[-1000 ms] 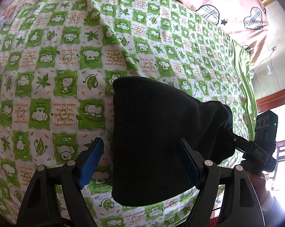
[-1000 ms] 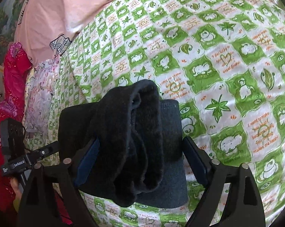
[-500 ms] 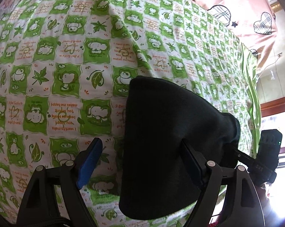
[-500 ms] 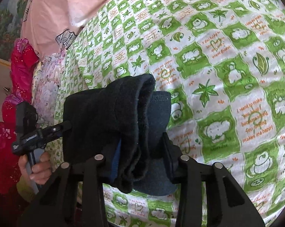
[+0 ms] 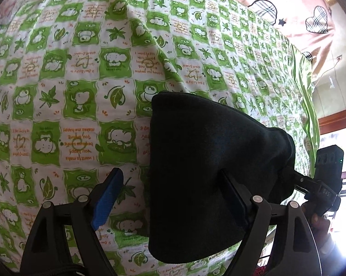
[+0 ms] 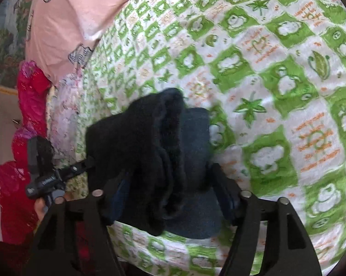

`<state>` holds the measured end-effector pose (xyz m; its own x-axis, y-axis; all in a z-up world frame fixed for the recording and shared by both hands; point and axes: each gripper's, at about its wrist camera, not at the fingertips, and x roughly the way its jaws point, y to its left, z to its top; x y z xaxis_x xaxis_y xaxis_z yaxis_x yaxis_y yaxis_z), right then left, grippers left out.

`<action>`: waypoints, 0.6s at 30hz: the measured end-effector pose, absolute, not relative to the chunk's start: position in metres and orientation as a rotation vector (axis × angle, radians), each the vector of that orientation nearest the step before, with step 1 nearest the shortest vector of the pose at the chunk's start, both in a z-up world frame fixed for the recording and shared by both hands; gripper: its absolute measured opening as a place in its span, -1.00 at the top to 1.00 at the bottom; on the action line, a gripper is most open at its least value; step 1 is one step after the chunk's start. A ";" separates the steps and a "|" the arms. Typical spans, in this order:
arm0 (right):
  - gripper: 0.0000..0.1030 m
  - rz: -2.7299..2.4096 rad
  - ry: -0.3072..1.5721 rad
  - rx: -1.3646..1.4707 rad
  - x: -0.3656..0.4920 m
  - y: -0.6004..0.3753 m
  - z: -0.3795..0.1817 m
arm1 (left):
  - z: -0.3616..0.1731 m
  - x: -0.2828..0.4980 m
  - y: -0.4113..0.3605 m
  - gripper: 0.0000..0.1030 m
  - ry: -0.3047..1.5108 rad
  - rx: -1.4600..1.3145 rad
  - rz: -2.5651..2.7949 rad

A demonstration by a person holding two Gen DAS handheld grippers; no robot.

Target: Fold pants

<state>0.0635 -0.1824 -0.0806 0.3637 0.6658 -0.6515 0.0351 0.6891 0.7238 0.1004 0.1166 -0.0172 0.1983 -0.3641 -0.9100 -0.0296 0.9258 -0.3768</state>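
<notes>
Green-checked bedsheet, pink pillow — folded pants

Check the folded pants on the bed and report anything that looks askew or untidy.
The pants are not folded flat: in the right wrist view a thick upper layer bunches into a rumpled roll off to one side of the flat lower layer. The bedsheet shows only soft wrinkles.

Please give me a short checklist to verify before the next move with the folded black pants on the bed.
1. Black pants lie in a folded bundle on the green sheet: ok.
2. Left gripper open, gripping nothing: ok.
3. Right gripper jaws opening, thick fold between them: ok.
4. Right pads fully clear of cloth: cannot tell.
5. Top fold flat: not ok, bulging.
</notes>
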 end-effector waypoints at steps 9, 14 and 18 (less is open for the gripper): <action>0.10 0.460 1.154 0.759 0.064 -0.187 -0.099 | -0.038 0.101 0.115 -0.31 1.367 -0.428 -0.260; 0.25 0.501 1.137 0.788 0.062 -0.188 -0.092 | -0.029 0.097 0.110 0.20 1.333 -0.441 -0.313; 0.29 0.544 1.103 0.782 0.066 -0.182 -0.073 | -0.010 0.093 0.113 0.36 1.296 -0.445 -0.326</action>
